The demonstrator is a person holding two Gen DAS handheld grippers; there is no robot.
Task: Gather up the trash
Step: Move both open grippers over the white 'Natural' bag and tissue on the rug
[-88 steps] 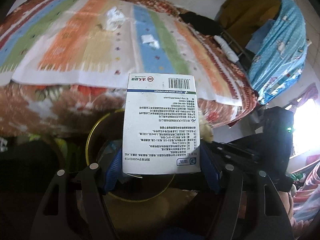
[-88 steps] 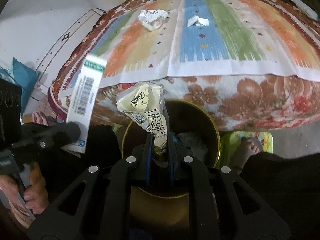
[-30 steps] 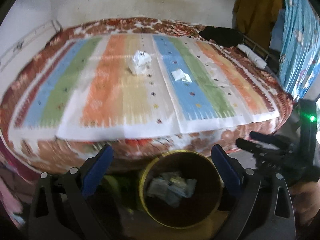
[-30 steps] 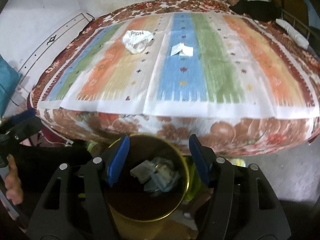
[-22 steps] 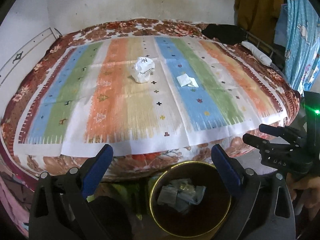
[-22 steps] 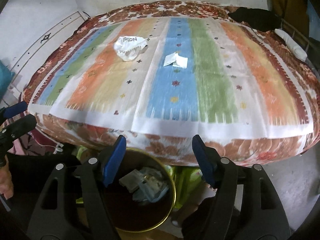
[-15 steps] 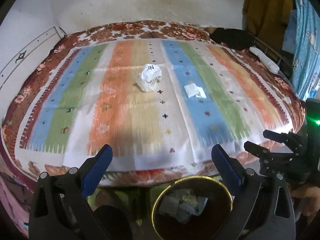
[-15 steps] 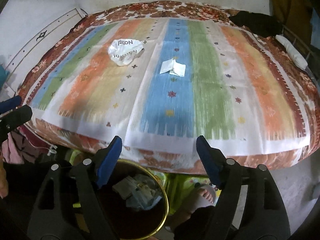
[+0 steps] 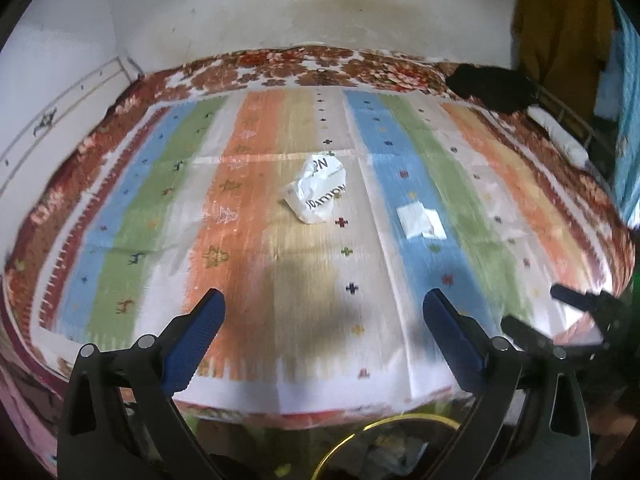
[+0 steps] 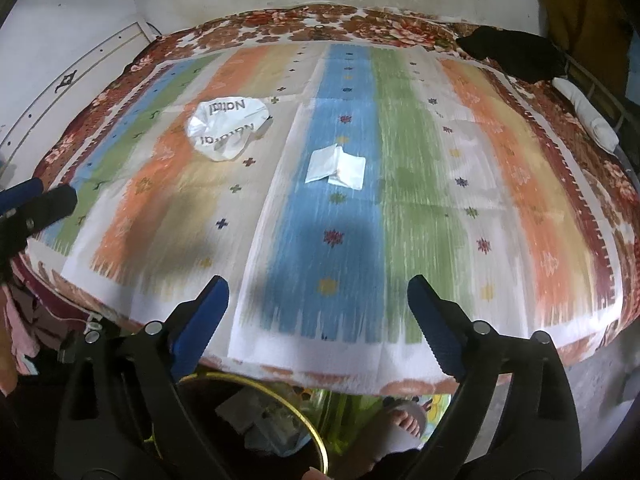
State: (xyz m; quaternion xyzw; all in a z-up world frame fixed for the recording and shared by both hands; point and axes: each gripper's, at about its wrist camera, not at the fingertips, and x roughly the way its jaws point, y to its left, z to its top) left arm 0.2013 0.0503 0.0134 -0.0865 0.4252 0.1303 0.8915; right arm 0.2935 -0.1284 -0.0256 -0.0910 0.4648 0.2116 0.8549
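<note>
From the left wrist, the left gripper [image 9: 323, 316] is spread wide and holds nothing; a crumpled white bag [image 9: 318, 194] lies far ahead on the striped bed cover [image 9: 248, 240]. From the right wrist, the right gripper [image 10: 318, 300] has just been opening, nothing between its jaws; a folded paper [image 10: 338, 168] lies ahead, and the bin [image 10: 316, 436] is below.

A bed [image 10: 400, 208] under a striped cloth fills mid-frame. On it lie a crumpled white bag [image 10: 228, 128] at upper left, folded white paper [image 10: 336, 168] near centre, and a dark garment [image 10: 512, 56] at upper right.
</note>
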